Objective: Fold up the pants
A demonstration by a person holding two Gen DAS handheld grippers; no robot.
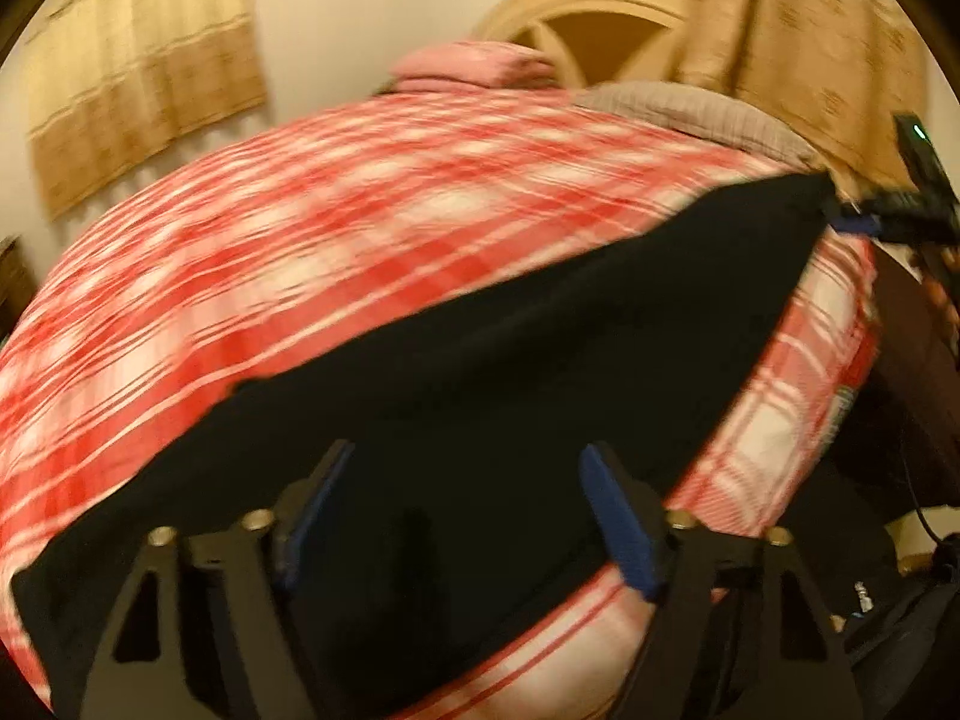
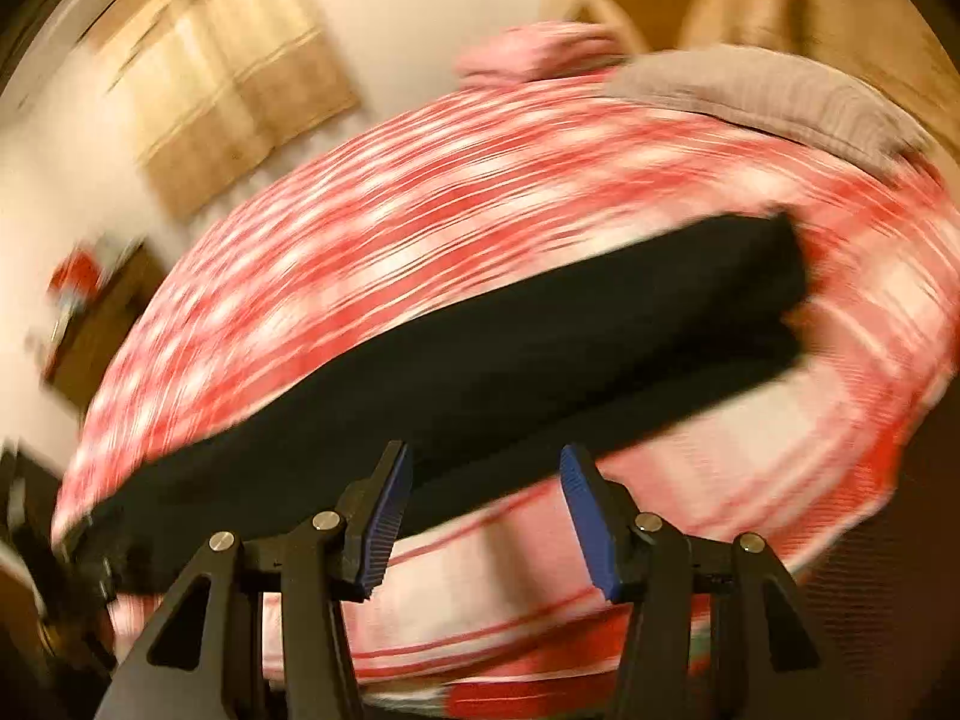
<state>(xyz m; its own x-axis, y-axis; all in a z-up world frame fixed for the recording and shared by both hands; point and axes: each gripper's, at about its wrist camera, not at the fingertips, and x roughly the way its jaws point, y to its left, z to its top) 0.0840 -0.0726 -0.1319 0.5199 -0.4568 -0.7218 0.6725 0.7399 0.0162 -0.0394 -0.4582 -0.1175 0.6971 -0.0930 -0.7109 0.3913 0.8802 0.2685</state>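
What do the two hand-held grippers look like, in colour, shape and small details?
The left gripper and the right gripper look alike. Each has two black, angular fingers with triangular cut-outs and round silver bolt heads. Blue ribbed pads line the inner face of the fingers. In the left wrist view the right gripper's body carries a small green light. A thin dark cable hangs below it.

Left gripper hangs spread over black pants on a red-checked bedspread.
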